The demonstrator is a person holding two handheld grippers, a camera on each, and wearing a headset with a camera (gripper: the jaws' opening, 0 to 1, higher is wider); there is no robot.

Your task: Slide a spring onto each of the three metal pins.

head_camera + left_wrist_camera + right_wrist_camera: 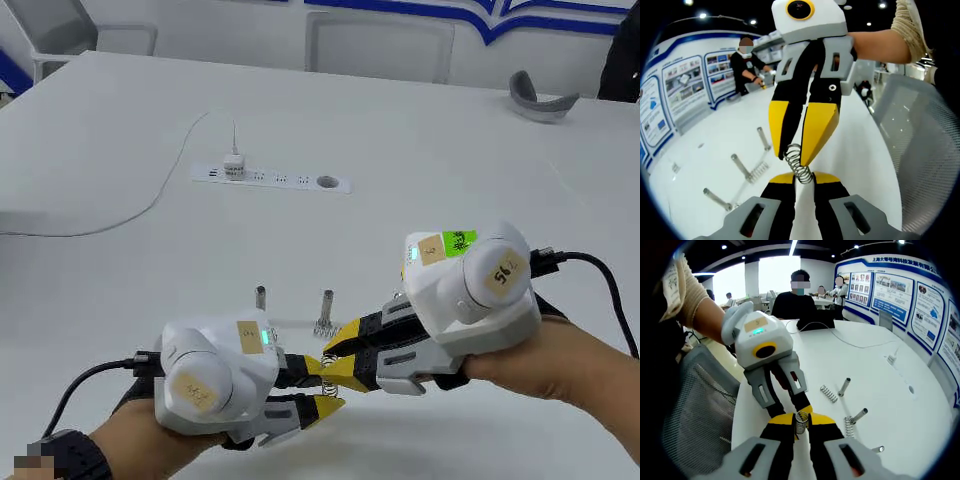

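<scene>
Spring (pixel 799 165) is held in the air between the two grippers, above the table (pixel 120 160). The left gripper (pixel 803 178) has its jaws closed on one end and the right gripper (pixel 801 420) pinches the other end, so we cannot say which of them really carries it. Its long axis seems to run along the line from one gripper to the other, while the pins stand upright. The pins lie beyond the jaw tips, further from us. The left pin (pixel 261 297) looks bare and stands just beyond the left gripper. The middle pin (pixel 326 308), with another spring (pixel 322 328) at its foot, stands just beyond the right gripper. We judge that the held spring must first be turned upright with one end free, then brought forward over the bare pin.
</scene>
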